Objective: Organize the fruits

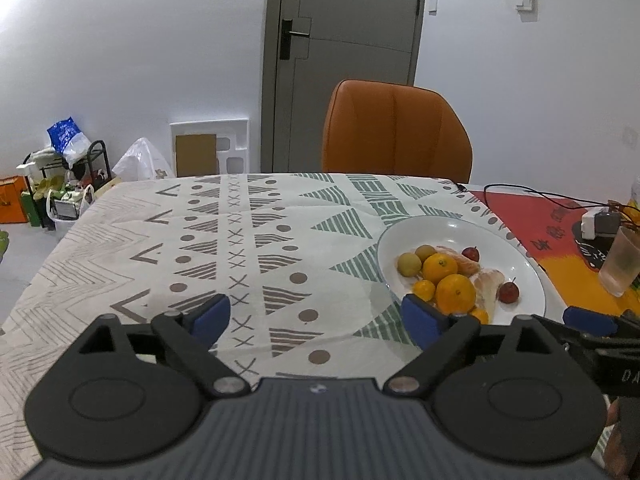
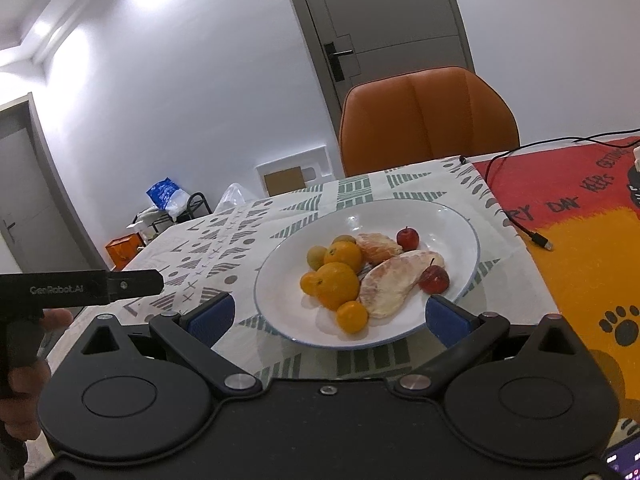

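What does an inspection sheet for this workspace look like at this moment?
Surface: table under a patterned cloth; red and orange mat on its right part.
Job's things: white plate holding oranges, two peeled segments, two small red fruits and two yellow-green ones.
Clutter: plastic cup on the mat.
Grippers: left gripper open, nothing between its fingers; right gripper open, plate's near rim between its fingers, nothing held.
Cables: black cable with a loose plug across the mat.
Surroundings: orange chair, door, bags and a rack on the floor.
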The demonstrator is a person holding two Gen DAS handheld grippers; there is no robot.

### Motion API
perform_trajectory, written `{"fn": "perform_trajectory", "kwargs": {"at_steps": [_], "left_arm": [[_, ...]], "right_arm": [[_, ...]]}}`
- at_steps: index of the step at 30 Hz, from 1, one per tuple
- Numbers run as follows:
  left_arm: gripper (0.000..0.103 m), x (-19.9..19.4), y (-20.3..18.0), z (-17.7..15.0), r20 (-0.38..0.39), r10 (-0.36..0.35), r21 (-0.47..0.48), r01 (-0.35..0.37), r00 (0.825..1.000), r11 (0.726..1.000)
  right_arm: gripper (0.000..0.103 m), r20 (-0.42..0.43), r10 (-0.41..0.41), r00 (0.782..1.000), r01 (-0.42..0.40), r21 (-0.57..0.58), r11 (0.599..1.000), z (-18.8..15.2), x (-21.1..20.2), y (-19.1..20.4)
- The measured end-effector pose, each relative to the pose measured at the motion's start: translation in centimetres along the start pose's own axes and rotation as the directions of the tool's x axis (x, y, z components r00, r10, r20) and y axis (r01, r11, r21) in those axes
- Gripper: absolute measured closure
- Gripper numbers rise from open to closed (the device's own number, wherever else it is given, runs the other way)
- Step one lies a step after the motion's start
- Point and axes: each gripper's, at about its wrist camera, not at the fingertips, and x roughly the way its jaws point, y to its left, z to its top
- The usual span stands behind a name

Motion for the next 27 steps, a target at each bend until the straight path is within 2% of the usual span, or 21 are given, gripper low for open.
{"fn": "perform_trajectory", "kwargs": {"at_steps": [6, 27], "left_arm": [[0.000, -1.2, 0.8, -0.4, 0.005, 0.016, -0.006, -0.016, 1.000, 1.000], [0.000, -6.2, 3.0, -1.8, 0.048, 0.045, -0.024, -0.044, 0.998, 0.999]], "right_arm": [[0.000, 0.007, 0.007, 1.000, -0.007, -0.014, 1.000, 0.1, -0.8, 1.0], [0.000, 0.014, 0.035, 0.999, -0.034, -0.068, 0.997, -0.5, -3.7, 3.6]]}}
